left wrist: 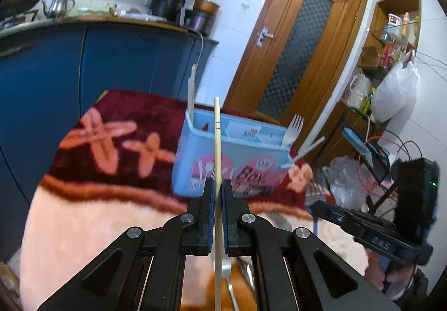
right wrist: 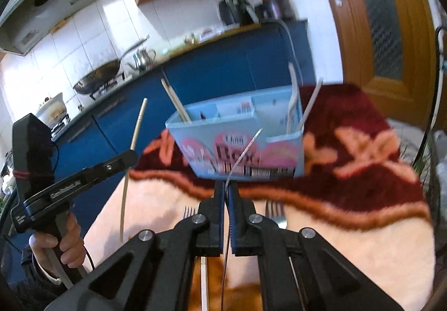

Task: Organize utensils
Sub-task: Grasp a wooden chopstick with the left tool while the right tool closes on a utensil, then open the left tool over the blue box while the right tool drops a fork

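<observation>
Holding chopsticks (right wrist: pixel 176 104) and fork (left wrist: pixel 293 129): blue caddy (left wrist: pixel 195 160)

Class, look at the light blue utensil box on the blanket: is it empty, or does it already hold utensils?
Not empty. The light blue box already holds a white fork at one end and a wooden chopstick at the other.

On the front of the light-blue utensil box (right wrist: pixel 237 143) we read the large dark word "Box", with smaller lettering above it too blurred for us to make out. The white print along the left gripper's (right wrist: pixel 133 155) black body is likewise too blurred.
</observation>
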Action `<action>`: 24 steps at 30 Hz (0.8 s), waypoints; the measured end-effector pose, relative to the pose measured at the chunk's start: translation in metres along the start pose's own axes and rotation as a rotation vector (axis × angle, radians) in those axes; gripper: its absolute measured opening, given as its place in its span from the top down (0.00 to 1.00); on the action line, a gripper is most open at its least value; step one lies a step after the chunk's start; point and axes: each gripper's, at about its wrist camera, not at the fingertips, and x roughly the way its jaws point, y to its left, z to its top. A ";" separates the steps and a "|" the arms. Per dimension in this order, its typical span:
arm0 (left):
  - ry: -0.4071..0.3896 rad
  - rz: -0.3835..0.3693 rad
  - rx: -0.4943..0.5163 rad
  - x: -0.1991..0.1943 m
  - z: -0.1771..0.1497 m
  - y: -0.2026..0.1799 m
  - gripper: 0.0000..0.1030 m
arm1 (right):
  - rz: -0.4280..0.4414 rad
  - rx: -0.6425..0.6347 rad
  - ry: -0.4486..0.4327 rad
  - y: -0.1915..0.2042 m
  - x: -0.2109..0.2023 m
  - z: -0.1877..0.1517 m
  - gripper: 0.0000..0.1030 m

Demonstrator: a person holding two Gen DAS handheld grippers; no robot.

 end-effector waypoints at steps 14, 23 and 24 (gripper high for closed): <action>-0.278 0.036 0.072 0.008 0.058 -0.024 0.96 | -0.092 -0.026 -0.226 -0.005 -0.030 0.054 0.96; -0.440 0.075 0.071 0.019 0.088 -0.029 0.96 | -0.129 -0.018 -0.285 -0.014 -0.025 0.084 0.96; -0.448 0.080 0.077 0.022 0.091 -0.030 0.96 | -0.135 -0.019 -0.290 -0.015 -0.023 0.087 0.96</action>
